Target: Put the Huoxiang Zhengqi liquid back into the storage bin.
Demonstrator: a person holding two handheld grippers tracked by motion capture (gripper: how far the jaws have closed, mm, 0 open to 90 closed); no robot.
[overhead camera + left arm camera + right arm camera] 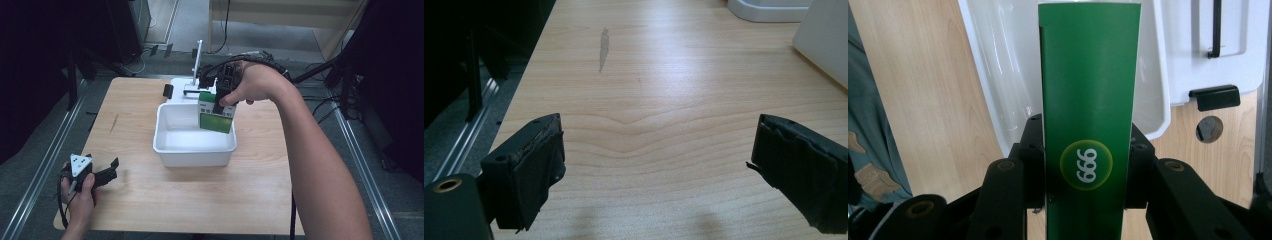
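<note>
A green box (217,116), clamped between the jaws of the right hand-held gripper (224,98), is being held over the far side of a white tub (172,150), whose rim could be struck if misaligned, while the left hand-held gripper (102,175) is being rested wide open on the tabletop (200,195).

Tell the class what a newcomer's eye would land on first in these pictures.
First, the green and white cardboard box, clamped in the right tongs over the far right corner of the white plastic tub at the middle of the light wooden table. Next, the left tongs, open, resting near the table's near left corner.
</note>
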